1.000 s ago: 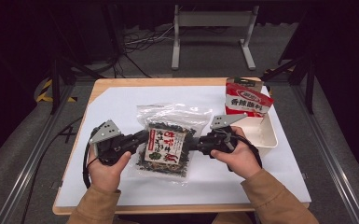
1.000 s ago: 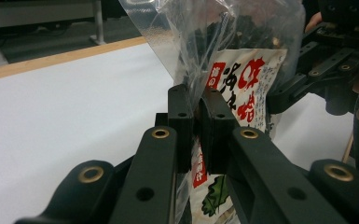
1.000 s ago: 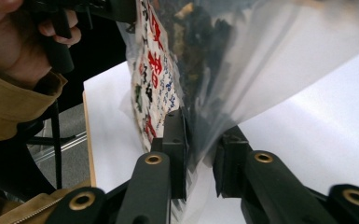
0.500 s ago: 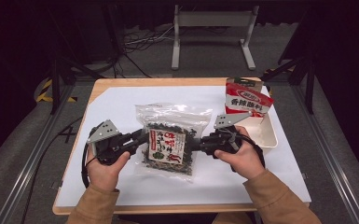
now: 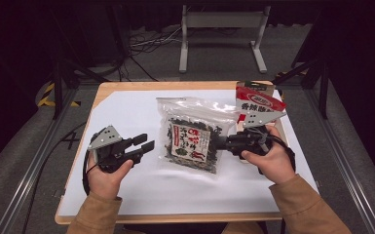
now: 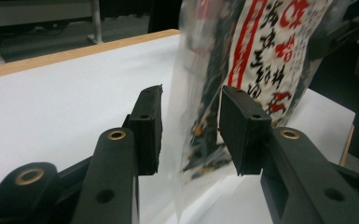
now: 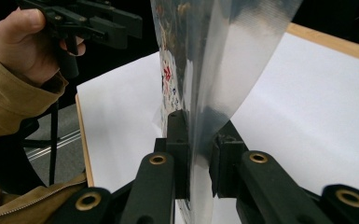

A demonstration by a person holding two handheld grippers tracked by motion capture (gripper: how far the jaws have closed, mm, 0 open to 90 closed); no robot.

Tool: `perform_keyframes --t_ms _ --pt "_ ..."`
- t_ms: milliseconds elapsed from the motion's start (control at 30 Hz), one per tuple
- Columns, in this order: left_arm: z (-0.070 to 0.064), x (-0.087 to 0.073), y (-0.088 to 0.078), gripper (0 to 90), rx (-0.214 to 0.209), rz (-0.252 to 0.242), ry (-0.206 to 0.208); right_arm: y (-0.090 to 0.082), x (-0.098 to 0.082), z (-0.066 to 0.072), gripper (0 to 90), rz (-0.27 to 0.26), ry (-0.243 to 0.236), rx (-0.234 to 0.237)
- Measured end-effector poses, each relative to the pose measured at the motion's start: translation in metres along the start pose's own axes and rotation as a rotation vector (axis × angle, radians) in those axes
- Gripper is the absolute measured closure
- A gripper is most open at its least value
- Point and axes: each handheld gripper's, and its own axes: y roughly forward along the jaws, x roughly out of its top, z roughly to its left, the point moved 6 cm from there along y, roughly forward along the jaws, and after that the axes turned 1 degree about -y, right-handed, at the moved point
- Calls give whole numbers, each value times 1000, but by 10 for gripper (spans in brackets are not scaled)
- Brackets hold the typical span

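Note:
A clear bag of dark dried seaweed (image 5: 190, 141) with a white and red label hangs tilted over the white table sheet (image 5: 126, 112). My right gripper (image 5: 222, 143) is shut on the bag's right edge; in the right gripper view its jaws (image 7: 198, 158) pinch the clear plastic (image 7: 224, 56). My left gripper (image 5: 145, 145) stands just left of the bag. Its jaws have just been opening, and the pads (image 6: 149, 126) sit apart with the bag's clear edge (image 6: 270, 51) in the gap, untouched. The right gripper view shows the left gripper (image 7: 137, 23) farther off, in a hand.
A red and white snack bag (image 5: 255, 103) stands upright just beyond my right hand. The wooden table edge (image 5: 175, 85) runs along the far side. Dark floor, cables and a metal stand (image 5: 221, 34) lie past the table.
The left gripper's jaws have opened and let go of the bag's left edge. The right gripper has moved right and up, carrying the bag with it.

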Motion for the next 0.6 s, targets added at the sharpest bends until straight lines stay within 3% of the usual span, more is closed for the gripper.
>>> perform_keyframes --t_ms 600 --pt "15 -4 -8 550 43 -5 -18 -60 13 -19 798 -19 -18 -135"
